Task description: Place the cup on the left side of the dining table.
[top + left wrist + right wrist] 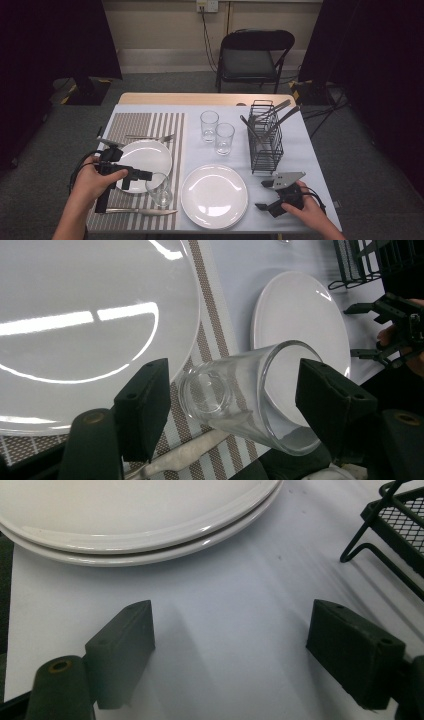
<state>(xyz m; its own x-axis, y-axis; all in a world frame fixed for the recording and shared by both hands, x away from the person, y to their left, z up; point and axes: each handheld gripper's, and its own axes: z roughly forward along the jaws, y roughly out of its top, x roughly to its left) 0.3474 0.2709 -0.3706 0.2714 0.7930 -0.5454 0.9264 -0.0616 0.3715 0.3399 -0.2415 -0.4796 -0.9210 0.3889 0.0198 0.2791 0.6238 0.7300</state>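
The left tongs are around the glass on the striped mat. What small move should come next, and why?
Probably close the left tongs on the glass. In the left gripper view the glass sits between both pads, yet gaps show on each side, so it does not look gripped. The knife and the plate lie close by, so closing before any lift seems safer.

Bright overhead glare on plates [75, 320]; soft focus

A black folding chair [254, 56] stands on grey carpet [165, 82] beyond the table's far edge. Behind it runs a pale wall [160, 25] with a socket [207, 5] and hanging cable [207, 42]. Dark curtains [55, 40], probably fabric, flank both sides.
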